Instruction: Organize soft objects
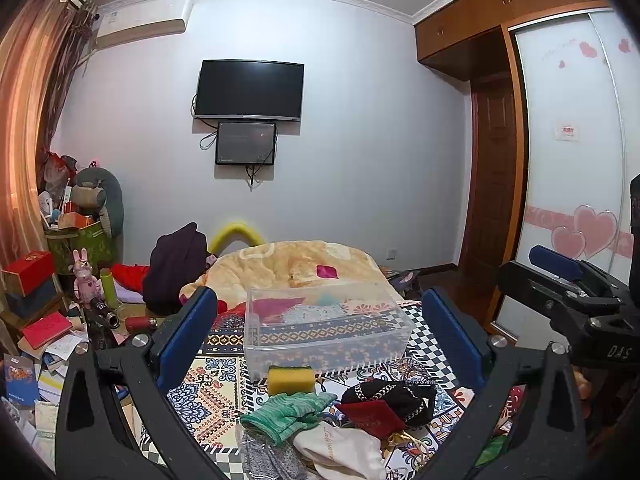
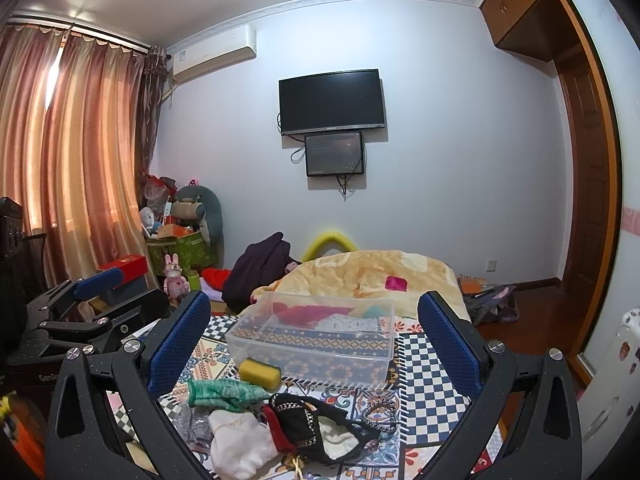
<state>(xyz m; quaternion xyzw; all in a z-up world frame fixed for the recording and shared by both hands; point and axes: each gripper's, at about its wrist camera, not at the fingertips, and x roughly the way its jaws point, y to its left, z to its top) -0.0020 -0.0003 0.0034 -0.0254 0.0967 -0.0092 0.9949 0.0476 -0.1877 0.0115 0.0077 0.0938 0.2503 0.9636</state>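
Nearby, crumpled green cloth (image 1: 288, 412), yellow sponge (image 1: 291, 379)

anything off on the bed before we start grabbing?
Nothing damaged or spilled. The clear plastic bin sits upright and empty; the yellow sponge, green knitted cloth and black trimmed pouch lie loose in front of it.

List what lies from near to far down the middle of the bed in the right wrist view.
White pouch → green glove → yellow sponge → clear plastic box → yellow quilt → television on the far wall.
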